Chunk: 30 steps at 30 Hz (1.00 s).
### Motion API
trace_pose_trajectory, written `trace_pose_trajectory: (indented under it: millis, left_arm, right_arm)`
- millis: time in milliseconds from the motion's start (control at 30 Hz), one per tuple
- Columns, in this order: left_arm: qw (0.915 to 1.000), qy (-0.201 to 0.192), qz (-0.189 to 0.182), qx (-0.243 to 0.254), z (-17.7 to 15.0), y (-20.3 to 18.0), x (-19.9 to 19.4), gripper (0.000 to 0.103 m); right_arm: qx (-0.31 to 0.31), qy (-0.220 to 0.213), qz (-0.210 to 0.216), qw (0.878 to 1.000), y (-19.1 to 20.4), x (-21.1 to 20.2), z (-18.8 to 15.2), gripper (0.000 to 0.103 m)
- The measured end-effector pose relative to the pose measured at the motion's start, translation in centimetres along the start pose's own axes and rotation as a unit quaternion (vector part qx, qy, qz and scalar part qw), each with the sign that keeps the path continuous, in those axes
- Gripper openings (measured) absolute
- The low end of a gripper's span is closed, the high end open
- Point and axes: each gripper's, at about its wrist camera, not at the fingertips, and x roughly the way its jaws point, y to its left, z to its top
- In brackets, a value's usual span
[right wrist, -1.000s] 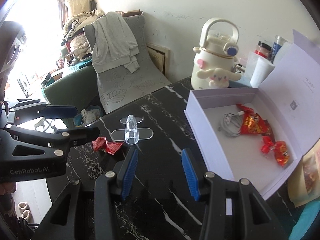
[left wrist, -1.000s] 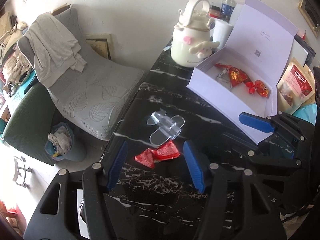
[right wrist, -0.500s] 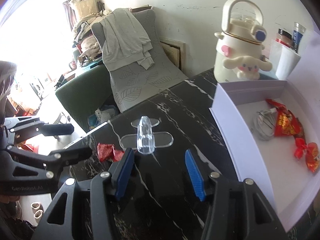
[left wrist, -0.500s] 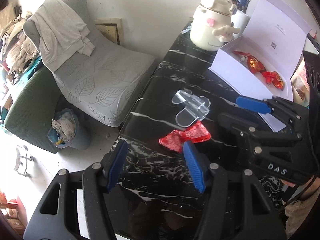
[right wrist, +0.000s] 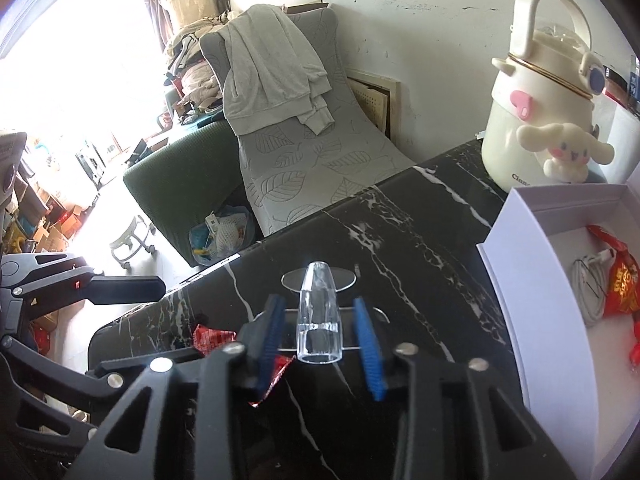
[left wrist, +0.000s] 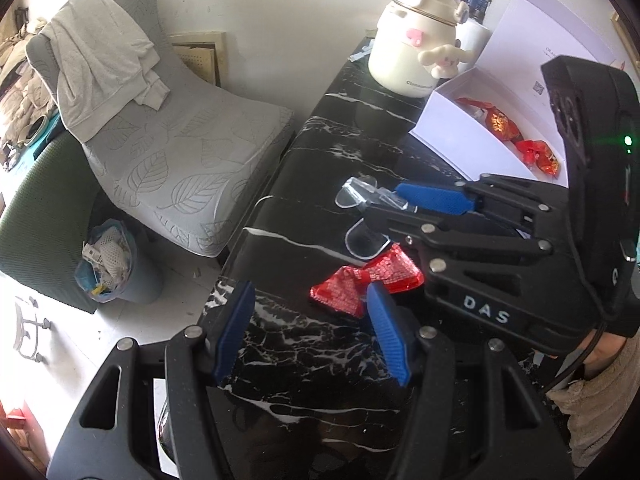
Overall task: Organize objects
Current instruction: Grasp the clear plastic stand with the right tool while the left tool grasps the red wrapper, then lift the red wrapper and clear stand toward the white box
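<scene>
A clear plastic holder [right wrist: 319, 316], a see-through tube crossing flat oval tabs, lies on the black marble table [right wrist: 404, 240]. The right gripper [right wrist: 320, 334] has its blue fingers spread to either side of the tube, not touching it. Just left of it a red candy wrapper [left wrist: 366, 282] lies flat, ahead of the left gripper [left wrist: 310, 330], whose jaws are wide apart and empty. To the right stands an open white box [right wrist: 532, 280] holding red candies and a cable, with a cream cartoon bottle [right wrist: 536, 120] beyond.
</scene>
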Motion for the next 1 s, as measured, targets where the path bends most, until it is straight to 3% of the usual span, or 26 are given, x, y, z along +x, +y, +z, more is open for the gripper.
trace_pose_trajectory:
  millis: [33, 700, 1000]
  left_arm:
    - [1.0, -0.001, -0.002, 0.001, 0.0, 0.0, 0.0, 0.057]
    - [0.9976, 0.026, -0.041, 0.05, -0.1, -3.3, 2.5, 0.061]
    - [0.9985, 0.006, -0.028, 0.047, 0.1, -3.4, 3.0, 0.062]
  right_arm:
    - [0.0, 0.001, 0.0, 1.0, -0.1, 0.0, -0.1, 0.023]
    - [0.004, 0.004, -0.045, 0.999, -1.5, -3.8, -4.2, 0.023]
    - [0.01, 0.004, -0.051, 0.999, -1.8, -5.1, -5.7, 0.023]
